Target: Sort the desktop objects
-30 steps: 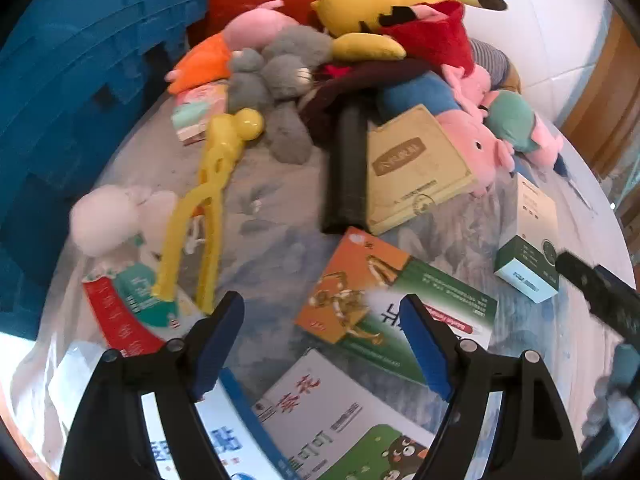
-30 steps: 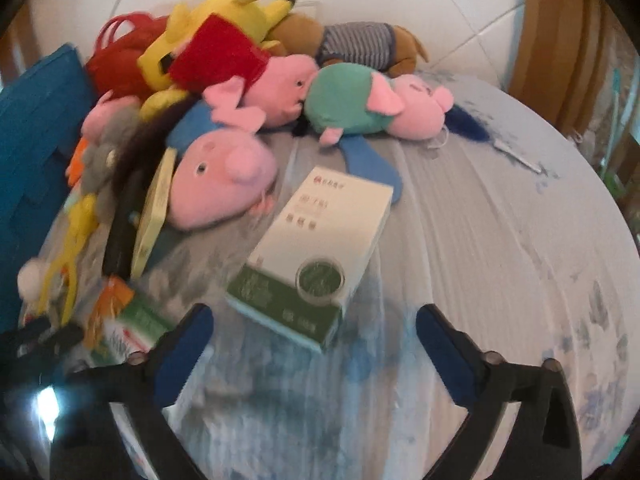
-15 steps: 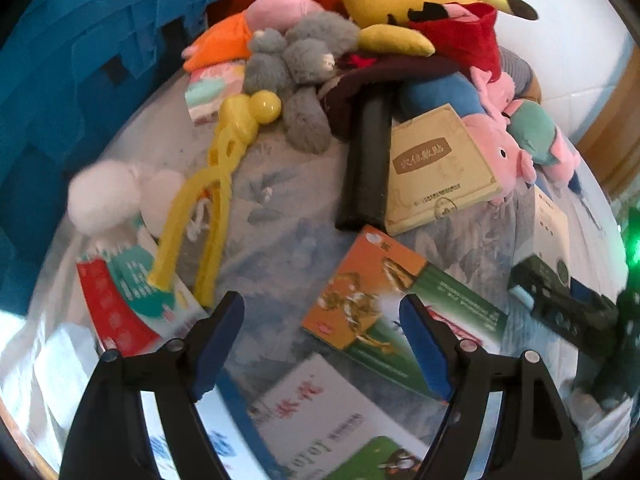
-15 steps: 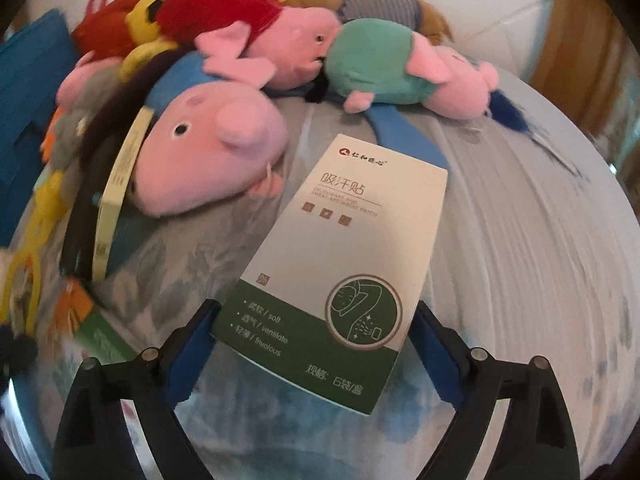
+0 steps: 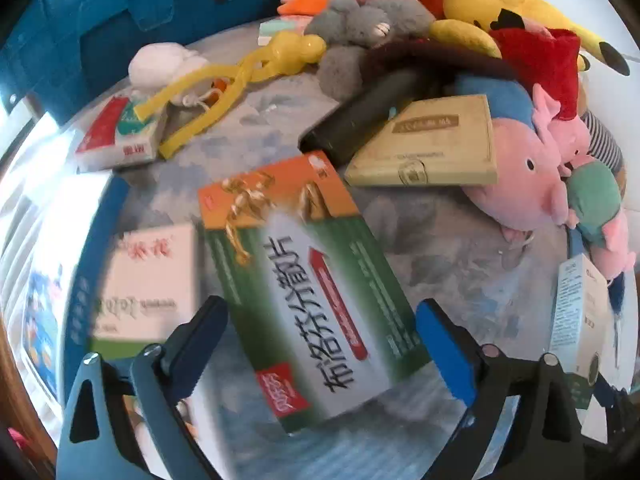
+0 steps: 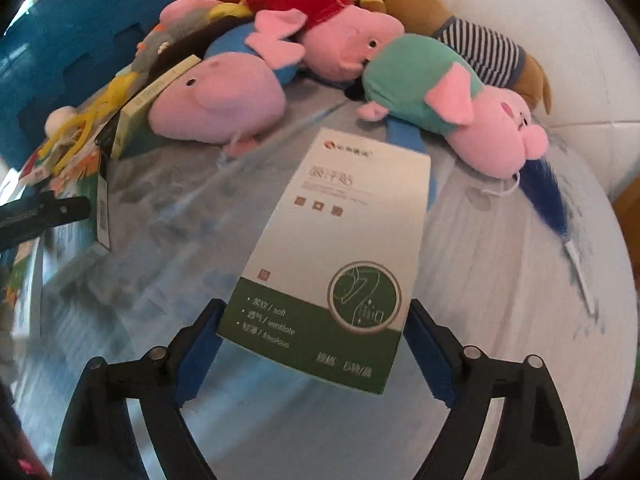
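Note:
In the left wrist view an orange, green and white medicine box [image 5: 308,280] lies on the cloth between the fingers of my left gripper [image 5: 320,352], which is open around its near end with gaps on both sides. In the right wrist view my right gripper [image 6: 314,344] has its blue pads against both sides of a white and green box [image 6: 336,256], whose near end looks lifted off the cloth. That box also shows at the right edge of the left wrist view [image 5: 580,316].
A heap of plush toys, among them pink pigs [image 6: 224,96], lies at the back. A tan box [image 5: 432,144], a black case [image 5: 360,120], yellow tongs [image 5: 224,92], more medicine boxes [image 5: 148,280] and a blue crate [image 5: 120,20] lie around.
My left gripper has moved forward and turned so the orange and green box now sits between its fingers. My right gripper has closed in on the white and green box.

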Motion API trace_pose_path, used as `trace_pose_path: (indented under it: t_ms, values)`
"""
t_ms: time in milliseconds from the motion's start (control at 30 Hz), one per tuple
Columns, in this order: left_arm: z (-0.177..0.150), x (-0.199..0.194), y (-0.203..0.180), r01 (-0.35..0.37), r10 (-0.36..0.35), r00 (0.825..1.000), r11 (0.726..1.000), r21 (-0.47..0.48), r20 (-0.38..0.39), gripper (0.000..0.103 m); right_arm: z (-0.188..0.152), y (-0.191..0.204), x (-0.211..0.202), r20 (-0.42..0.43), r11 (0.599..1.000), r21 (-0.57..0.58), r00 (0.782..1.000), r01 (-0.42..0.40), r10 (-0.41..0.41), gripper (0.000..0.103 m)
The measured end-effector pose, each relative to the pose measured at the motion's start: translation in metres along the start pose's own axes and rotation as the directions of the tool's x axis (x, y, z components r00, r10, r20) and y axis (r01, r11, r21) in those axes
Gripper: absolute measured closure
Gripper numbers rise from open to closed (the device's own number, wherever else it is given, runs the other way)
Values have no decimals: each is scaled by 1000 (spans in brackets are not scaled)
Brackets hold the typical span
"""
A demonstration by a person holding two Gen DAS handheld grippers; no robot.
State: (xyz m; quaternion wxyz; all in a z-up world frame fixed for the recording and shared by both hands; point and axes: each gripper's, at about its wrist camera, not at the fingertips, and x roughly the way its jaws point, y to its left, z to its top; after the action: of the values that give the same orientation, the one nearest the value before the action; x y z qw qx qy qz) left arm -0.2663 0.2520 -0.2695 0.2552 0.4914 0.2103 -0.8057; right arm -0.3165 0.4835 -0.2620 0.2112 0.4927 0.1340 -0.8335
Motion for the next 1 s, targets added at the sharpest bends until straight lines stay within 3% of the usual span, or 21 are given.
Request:
trace_pose_path:
  t_ms: [100,233,300,533,633,1000]
  values:
    - [-7,11,-6,-52,50,999,996,-77,-21,1,0,-9,5,6,998,-24,998,-56,56,16]
    - [-15,13,-14,-120,123,992,989,-84,31,0,5,-10,12,35,996,-14,995,-94,94,14]
    - [-20,11,-14,-120,123,992,989,-91,33,5,5,-11,17,39,995,6,994,-99,98,11]
    - [-43,1,-23,-108,111,993,991,-75,37,6,6,-17,27,71,995,48,994,-89,85,3]
    - [-55,-6,-26,-79,81,995,996,-48,56,7,4,-19,24,88,998,19,994,-68,66,16]
    - [-64,-70,-23,-12,14,989,1000,-14,144,11,11,-22,-26,168,993,-11,979,-118,118,17]
